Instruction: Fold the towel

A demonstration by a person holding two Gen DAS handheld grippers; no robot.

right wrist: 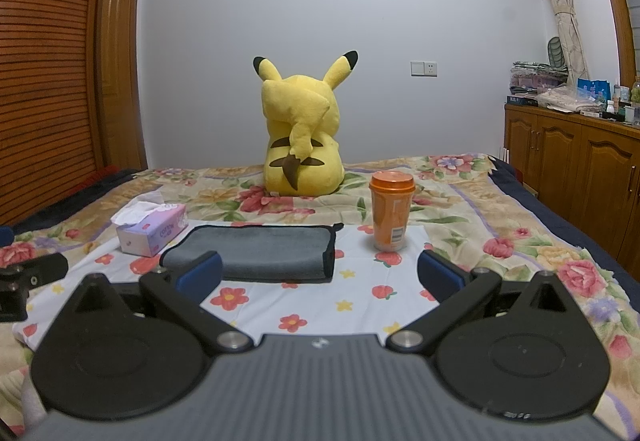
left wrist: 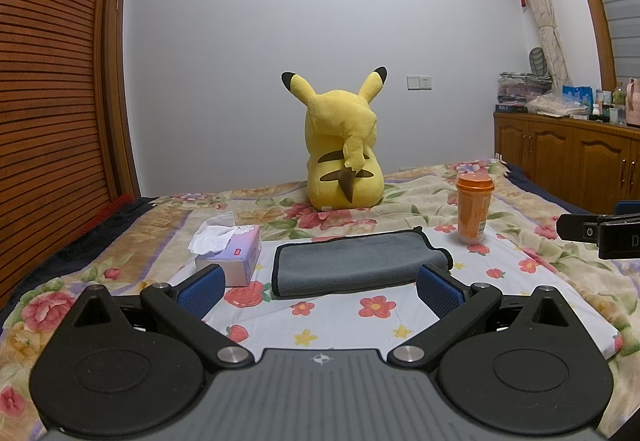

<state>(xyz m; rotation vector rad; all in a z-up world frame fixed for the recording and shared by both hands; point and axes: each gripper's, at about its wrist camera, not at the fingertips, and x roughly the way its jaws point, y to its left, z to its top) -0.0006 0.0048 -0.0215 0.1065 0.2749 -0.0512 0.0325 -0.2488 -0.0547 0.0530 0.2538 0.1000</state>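
2 grippers hang above a bed, neither one touching anything; the left gripper (left wrist: 319, 287) has its blue-padded fingers spread wide apart with nothing between them, and the right gripper (right wrist: 319, 275) stands the same way, jaws wide and empty; in the left wrist view the right gripper's black side pokes in at the right edge, and in the right wrist view part of the left gripper shows at the left edge. The grey towel (left wrist: 352, 261) (right wrist: 264, 251) lies already folded into a flat rectangle with a dark bound edge, on a white sheet with a flower print (left wrist: 340, 315) (right wrist: 312, 301) that is laid over the floral bedspread (left wrist: 532, 201) (right wrist: 472, 197); it sits just ahead of the left gripper, roughly centred between its fingers, and ahead and to the left of the right gripper's centre. 1 tissue box (left wrist: 234, 251) (right wrist: 154, 233) rests just beside the towel's left end, with a white tissue sticking up from its top; 1 orange cup with a lid (left wrist: 473, 209) (right wrist: 391, 211) stands upright near the towel's right end, apart from it. Behind the towel a yellow plush toy (left wrist: 344, 149) (right wrist: 302, 137) sits with its back to both cameras, close to the white wall; wooden cabinets (left wrist: 568, 157) (right wrist: 572, 157) line the right side of the room.
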